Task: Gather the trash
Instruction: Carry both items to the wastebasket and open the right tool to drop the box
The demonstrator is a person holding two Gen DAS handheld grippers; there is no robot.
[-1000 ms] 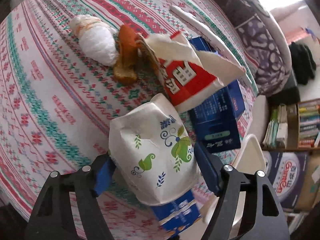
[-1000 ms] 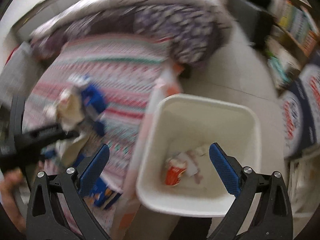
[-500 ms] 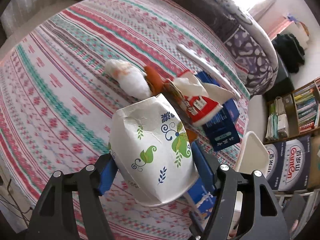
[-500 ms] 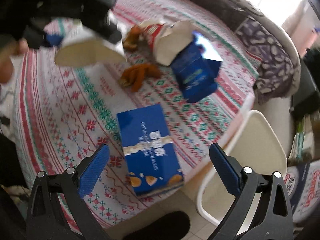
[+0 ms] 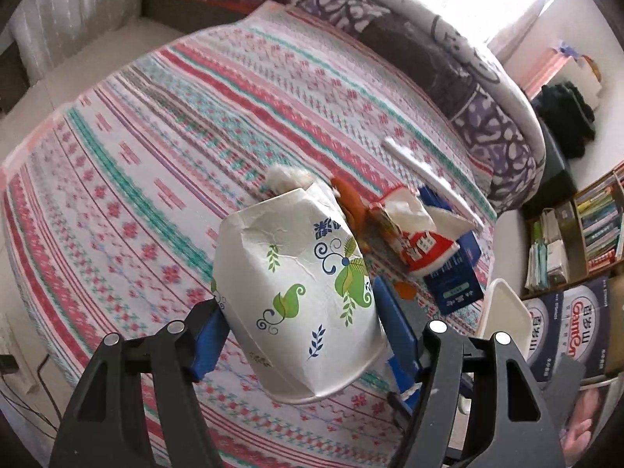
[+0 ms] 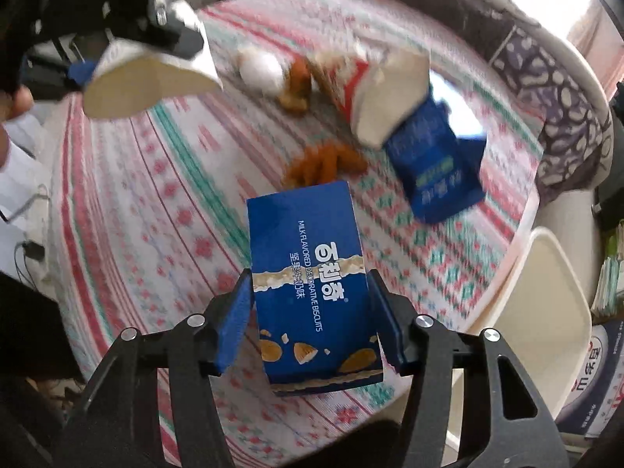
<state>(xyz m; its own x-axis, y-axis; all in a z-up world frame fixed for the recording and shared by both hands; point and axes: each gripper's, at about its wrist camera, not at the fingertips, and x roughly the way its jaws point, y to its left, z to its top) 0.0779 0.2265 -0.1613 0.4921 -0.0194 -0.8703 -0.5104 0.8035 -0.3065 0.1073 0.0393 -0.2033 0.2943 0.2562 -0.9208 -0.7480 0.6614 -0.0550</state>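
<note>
Left wrist view: crumpled paper cup [image 5: 300,300] sits lower centre of frame, clamped sideways between the blue pads of the left tool [image 5: 298,335], base toward the camera, held clear above the bed [image 5: 156,124]. Dents in the cup wall suggest a firm squeeze, probably so that light, crushed paper does not slip during carry.

Right wrist view: blue biscuit box [image 6: 312,288] fills centre and lower centre of frame. Right tool [image 6: 310,319] has a pad [image 6: 234,319] at each long side of the box, at or very near contact. Box appears to lie on the patterned bedspread; I cannot tell whether the grip is fully clenched or still closing, as the contact lines are hidden by the pads.

Remaining trash, upper centre of right wrist frame, blurred: orange peel [image 6: 327,165] just beyond the box, red-and-white carton [image 6: 374,89] leaning on a second blue box [image 6: 436,167], white wad [image 6: 259,68] beside more peel.

White bin [image 6: 546,312] stands at right edge of frame, off the side of the bed, near the box. Judgement: both items are destined for it; placement at the bedside keeps each carry short. Cup is the nearer to done; the box still needs lifting.
</note>
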